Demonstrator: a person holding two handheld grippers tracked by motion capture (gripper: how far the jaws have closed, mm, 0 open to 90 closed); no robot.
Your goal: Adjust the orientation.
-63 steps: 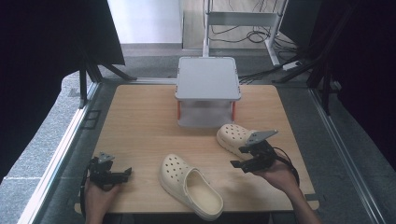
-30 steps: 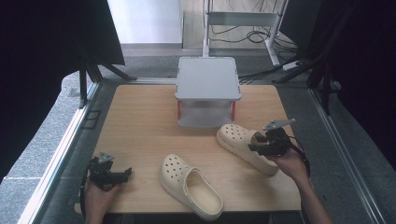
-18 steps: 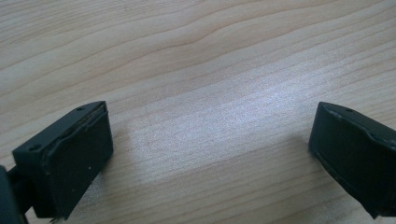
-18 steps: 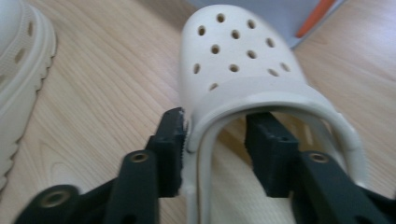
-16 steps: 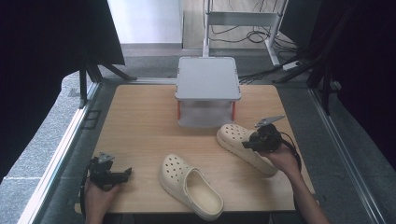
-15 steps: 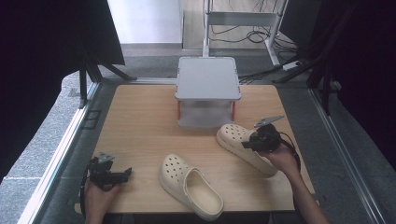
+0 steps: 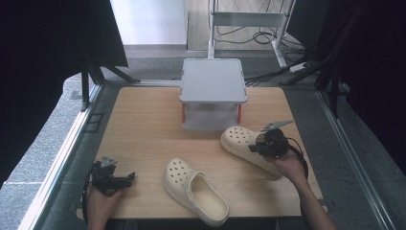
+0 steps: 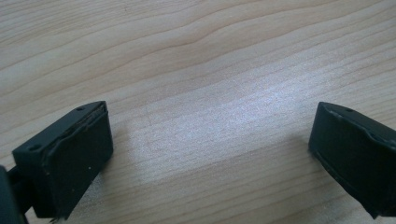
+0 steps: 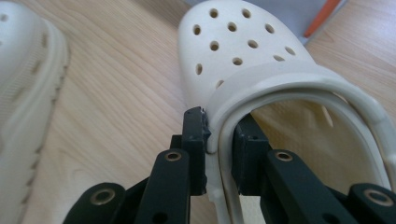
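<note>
Two cream clogs lie on the wooden table [image 7: 143, 124]. The right clog [image 7: 242, 141] sits in front of the grey box, toe toward the box. My right gripper [image 7: 261, 147] is shut on the side wall of the right clog [image 9: 252, 60], one jaw outside and one inside the opening. The left clog [image 7: 194, 191] lies near the front middle, also seen at the left edge as the left clog [image 9: 23, 93]. My left gripper [image 7: 125, 178] rests at the front left, open over bare wood, its fingers [image 8: 74, 158] wide apart with nothing between them.
A grey lidded box [image 7: 213, 93] with orange clips stands at the back middle of the table. Metal frame rails run along both table sides. Cables and a stand's legs lie on the floor behind.
My right gripper swung out to the right, then came back to the right clog's side wall and shut on it. The left gripper has stayed still.
</note>
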